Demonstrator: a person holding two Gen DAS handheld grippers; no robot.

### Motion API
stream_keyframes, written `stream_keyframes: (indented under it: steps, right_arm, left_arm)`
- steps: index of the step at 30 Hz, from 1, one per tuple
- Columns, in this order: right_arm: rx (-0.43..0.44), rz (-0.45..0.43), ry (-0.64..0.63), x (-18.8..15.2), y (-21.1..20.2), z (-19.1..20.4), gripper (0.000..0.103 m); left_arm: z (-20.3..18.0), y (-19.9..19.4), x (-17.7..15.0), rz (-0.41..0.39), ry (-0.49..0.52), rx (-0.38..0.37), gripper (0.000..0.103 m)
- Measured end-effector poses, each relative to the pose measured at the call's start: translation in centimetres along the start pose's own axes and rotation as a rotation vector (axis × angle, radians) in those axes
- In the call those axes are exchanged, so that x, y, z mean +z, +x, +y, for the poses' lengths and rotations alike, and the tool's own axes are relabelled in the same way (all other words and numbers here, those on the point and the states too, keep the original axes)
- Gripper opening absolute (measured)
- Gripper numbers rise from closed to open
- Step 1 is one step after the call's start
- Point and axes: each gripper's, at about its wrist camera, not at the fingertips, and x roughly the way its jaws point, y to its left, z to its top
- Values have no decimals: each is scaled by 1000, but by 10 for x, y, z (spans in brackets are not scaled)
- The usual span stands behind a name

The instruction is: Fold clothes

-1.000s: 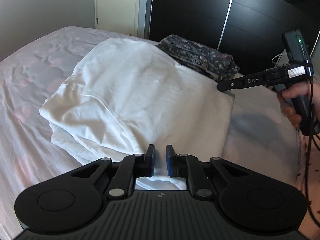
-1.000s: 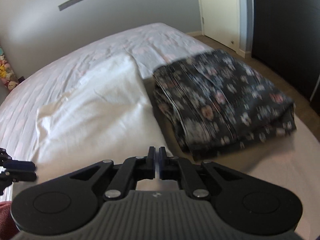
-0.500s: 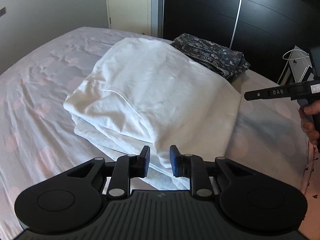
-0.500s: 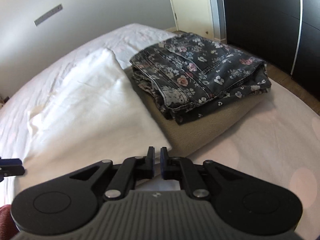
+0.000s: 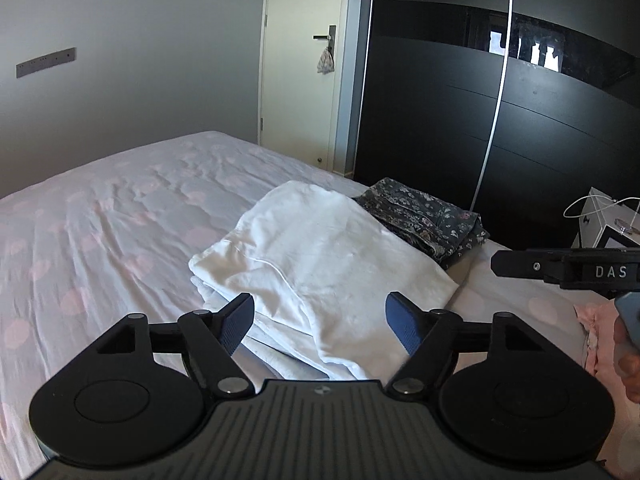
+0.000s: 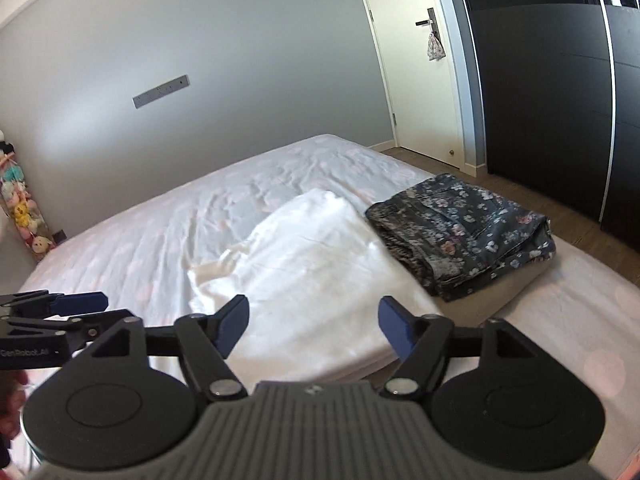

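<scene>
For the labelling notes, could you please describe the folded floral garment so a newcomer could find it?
On the bed, look toward the corner nearest the black wardrobe. The floral garment lies folded there beside the white garment; it alone is dark with small flowers.

Soft daylight is spread evenly over the bed (image 6: 168, 240), glare is reflected in the dark wardrobe (image 5: 520, 52), straight lines are bowed by fisheye distortion, and corners are vignetted black.

A home bedroom: a bed (image 6: 168, 240) with a pink-spotted sheet, a dark sliding wardrobe (image 5: 520, 128) at two o'clock, a cream door (image 6: 416, 80), plush toys (image 6: 24, 216).
</scene>
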Motion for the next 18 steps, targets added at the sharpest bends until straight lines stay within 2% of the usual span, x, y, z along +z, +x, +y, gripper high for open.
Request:
stream_keyframes:
  steps: [2, 5, 8, 12, 15, 18]
  right_arm:
    - [-21, -18, 13, -5, -11, 12, 91]
    - [-94, -34, 2, -13, -26, 32, 94]
    - [-102, -13, 31, -21, -35, 44, 99]
    - [-126, -22, 54, -31, -45, 57, 99]
    - [-192, -7, 47, -37, -47, 70, 99]
    - [-175, 1, 23, -47, -48, 79, 99]
  left_arm:
    - [-2, -9, 0, -14, 4, 18, 75]
    - [-4, -20, -1, -19, 10, 37, 77]
    - [-4, -30, -8, -14, 8, 61, 77]
    - [-6, -40, -20, -12, 7, 110, 78]
    - [-5, -48, -30, -10, 0, 122, 78]
    - [-3, -52, -39, -13, -5, 132, 78]
